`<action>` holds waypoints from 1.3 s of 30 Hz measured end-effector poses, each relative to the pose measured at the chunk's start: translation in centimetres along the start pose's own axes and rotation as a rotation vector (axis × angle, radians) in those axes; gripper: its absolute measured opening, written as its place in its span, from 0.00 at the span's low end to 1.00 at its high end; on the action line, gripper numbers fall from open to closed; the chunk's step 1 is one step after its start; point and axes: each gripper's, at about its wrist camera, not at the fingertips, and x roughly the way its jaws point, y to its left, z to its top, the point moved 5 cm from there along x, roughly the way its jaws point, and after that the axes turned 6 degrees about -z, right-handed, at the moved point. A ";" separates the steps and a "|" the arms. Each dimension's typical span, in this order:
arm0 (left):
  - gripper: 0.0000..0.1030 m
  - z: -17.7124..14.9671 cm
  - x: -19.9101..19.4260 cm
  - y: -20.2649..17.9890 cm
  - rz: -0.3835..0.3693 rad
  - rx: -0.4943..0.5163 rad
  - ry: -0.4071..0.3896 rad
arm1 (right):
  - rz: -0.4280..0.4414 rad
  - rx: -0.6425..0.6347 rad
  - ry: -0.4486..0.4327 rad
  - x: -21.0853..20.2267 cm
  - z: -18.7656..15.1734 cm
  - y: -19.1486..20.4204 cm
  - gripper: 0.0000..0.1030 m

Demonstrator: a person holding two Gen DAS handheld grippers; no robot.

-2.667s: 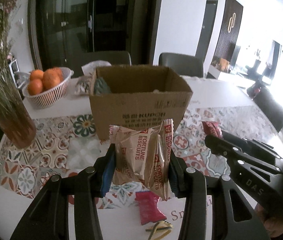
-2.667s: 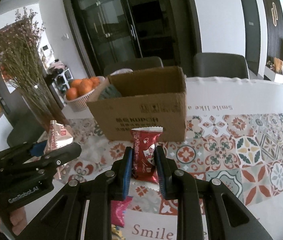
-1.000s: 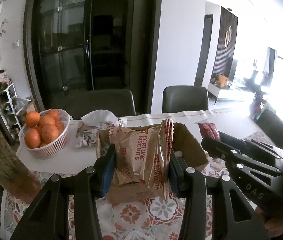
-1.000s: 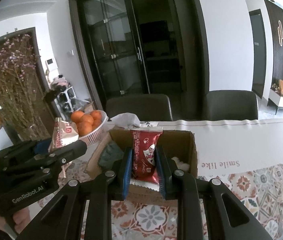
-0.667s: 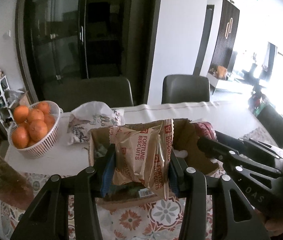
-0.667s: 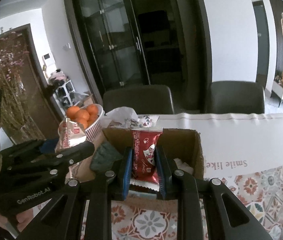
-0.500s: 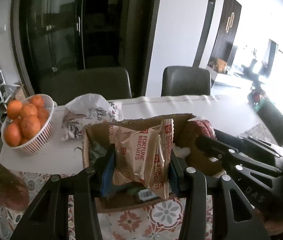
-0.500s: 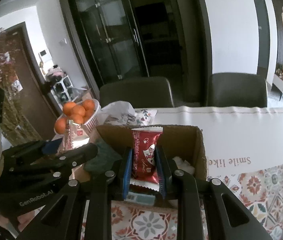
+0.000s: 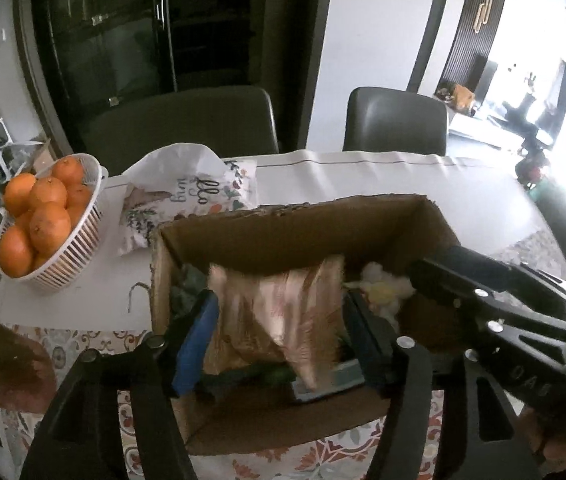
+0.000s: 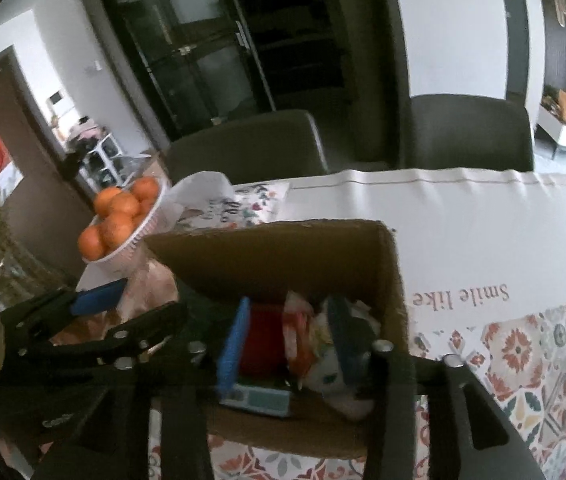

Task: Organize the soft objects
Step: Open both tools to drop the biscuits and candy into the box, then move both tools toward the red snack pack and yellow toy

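Now both tongs are over the open cardboard box (image 9: 283, 236) on the desk (image 10: 483, 216), pitched steeply down into it. Left tongs (image 9: 279, 320): jaws opening, biscuit packet (image 9: 279, 316) blurred between the pads, looks like it's slipping free, so I read the grip as let go. Packet's long axis is roughly upright, lower end already inside the box, directly below and ahead of my fingertips. Right tongs (image 10: 287, 340): jaws opening too, red snack packet (image 10: 267, 340) between the blue pads (image 10: 235, 340), upright, low over the box contents; pads look clear of it, though blur makes that a judgement. Right tongs sit at the box's right half, left tongs at the middle; both equally near. White fluffy item (image 9: 383, 288) already lies in the box. Next call: pull both straight back up, clear of the rim.
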 end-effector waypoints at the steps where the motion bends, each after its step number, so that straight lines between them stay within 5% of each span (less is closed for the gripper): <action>1: 0.65 -0.1 -0.1 -0.1 0.002 0.003 0.000 | -0.004 0.007 0.002 0.1 0.1 -0.2 0.45; 21: 0.73 -3.6 -7.5 -1.5 0.054 0.038 -0.067 | -0.055 0.012 -0.051 -6.1 -2.5 0.4 0.45; 39: 0.77 -11.9 -13.6 -2.4 0.018 0.011 -0.067 | -0.097 -0.044 -0.082 -13.4 -8.8 3.1 0.52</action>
